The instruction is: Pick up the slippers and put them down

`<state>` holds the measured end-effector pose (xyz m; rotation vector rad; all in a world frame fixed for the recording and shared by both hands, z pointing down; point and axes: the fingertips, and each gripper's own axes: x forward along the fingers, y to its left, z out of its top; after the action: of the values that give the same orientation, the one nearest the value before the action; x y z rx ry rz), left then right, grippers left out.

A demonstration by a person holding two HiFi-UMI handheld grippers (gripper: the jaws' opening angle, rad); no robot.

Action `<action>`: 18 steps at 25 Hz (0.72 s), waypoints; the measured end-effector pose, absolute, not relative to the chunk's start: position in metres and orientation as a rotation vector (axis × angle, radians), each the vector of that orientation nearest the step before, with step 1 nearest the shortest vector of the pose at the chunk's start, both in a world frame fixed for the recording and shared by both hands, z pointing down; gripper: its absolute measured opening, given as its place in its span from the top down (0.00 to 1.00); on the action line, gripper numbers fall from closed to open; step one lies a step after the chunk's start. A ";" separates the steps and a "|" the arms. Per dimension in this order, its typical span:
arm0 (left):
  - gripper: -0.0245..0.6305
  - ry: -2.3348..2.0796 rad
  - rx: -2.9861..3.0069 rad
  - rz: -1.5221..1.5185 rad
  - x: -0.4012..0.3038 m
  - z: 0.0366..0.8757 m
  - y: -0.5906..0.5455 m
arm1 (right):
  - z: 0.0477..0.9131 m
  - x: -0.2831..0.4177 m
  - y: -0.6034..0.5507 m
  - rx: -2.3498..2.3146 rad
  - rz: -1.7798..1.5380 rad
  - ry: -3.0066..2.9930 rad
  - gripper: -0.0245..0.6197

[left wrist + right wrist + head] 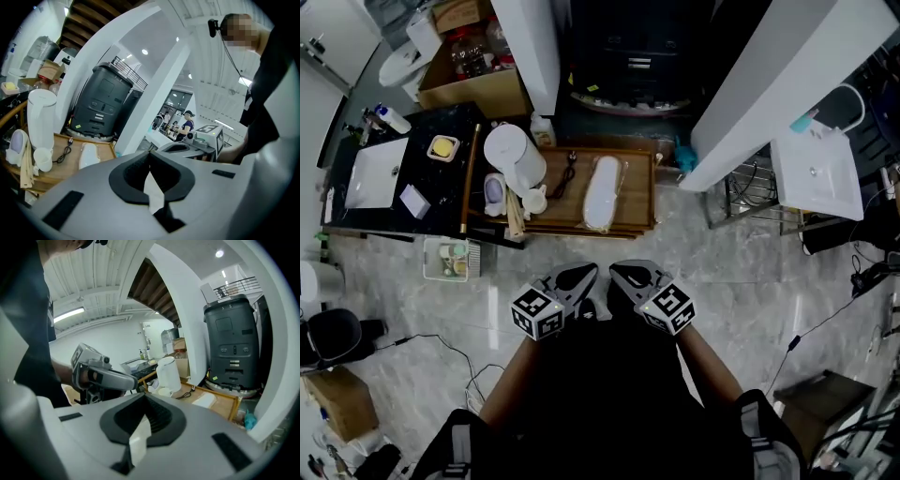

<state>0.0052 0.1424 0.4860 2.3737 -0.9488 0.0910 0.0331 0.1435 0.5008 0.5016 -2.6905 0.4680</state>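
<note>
The fingers of the left gripper are clenched tip to tip with nothing between them, and the right gripper is closed and empty in the same way. Both are held close in front of the person's body above the pale marble floor, their tips angled toward each other. The slipper lies ahead of them and well apart, on the low wooden table, past a strip of bare floor. It shows as one white shape with its long axis running straight away from the person, one end toward the fingers; whether a second slipper lies under it I cannot tell. It sits almost on the line midway between the two grippers, so neither hand is clearly nearer. A black cable lies just beside its left edge, with a white jug and a cup further left. I judge that the coming move calls for a forward reach, with the fingers opened across the slipper's narrow width rather than along its length.
</note>
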 end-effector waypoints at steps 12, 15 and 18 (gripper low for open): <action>0.94 -1.054 2.299 0.034 0.012 0.493 0.092 | 0.509 0.038 0.096 0.322 0.447 -2.682 0.95; 0.94 -1.082 2.289 0.035 0.011 0.501 0.084 | 0.512 0.039 0.092 0.296 0.440 -2.673 0.95; 0.94 -1.088 2.280 0.033 0.009 0.504 0.077 | 0.515 0.043 0.085 0.301 0.439 -2.663 0.95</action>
<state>0.0089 0.0766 0.5044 2.2798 -1.0883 0.0335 0.0429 0.0854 0.5147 0.3008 -2.6627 0.4385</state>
